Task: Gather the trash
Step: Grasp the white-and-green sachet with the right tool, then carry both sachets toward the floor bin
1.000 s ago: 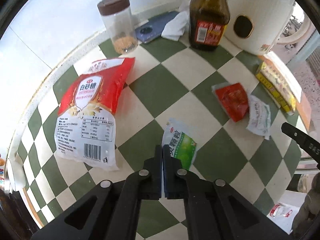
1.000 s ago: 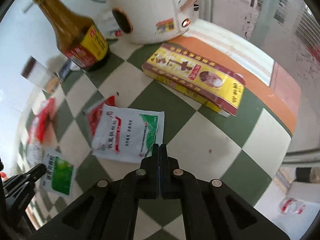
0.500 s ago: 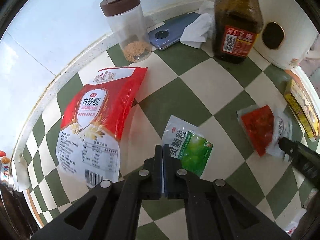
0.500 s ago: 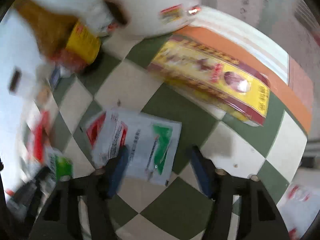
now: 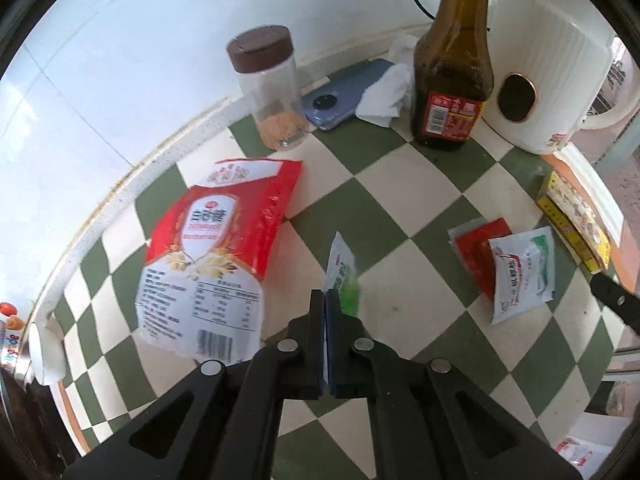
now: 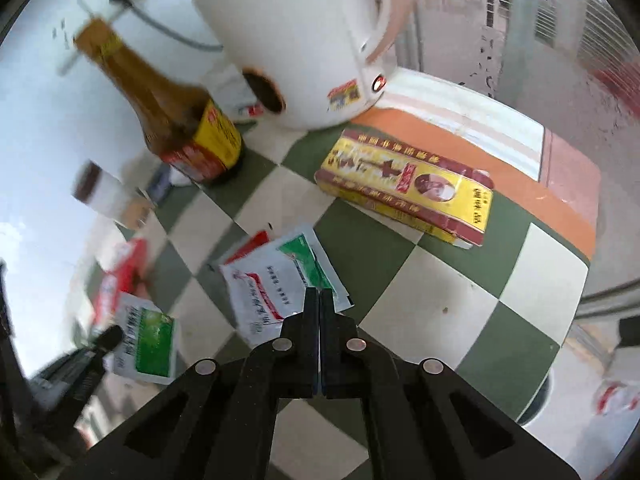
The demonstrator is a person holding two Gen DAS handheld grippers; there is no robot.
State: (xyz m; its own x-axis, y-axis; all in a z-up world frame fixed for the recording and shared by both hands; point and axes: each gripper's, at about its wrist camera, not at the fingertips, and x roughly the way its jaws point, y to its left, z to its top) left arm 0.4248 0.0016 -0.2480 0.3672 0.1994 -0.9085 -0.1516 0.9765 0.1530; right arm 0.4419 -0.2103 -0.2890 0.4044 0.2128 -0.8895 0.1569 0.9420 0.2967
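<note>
The table (image 5: 404,216) carried a green-and-white checked covering against a white wall (image 5: 120,40). The left hand-held gripper (image 5: 325,294) clamped a green sachet (image 5: 342,268); the right hand-held gripper (image 6: 319,294) clamped a white sachet (image 6: 264,280).

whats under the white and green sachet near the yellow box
A red sachet lies partly under the white and green sachet, its left part showing. Its right part, and anything else beneath, is covered.

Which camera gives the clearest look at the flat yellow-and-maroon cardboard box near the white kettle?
The right wrist view: the flat yellow-and-maroon cardboard box lies whole there, its printed top face sharp, right of the white kettle. The left wrist view catches only a squeezed sliver at the right rim, partly cut off.
</note>
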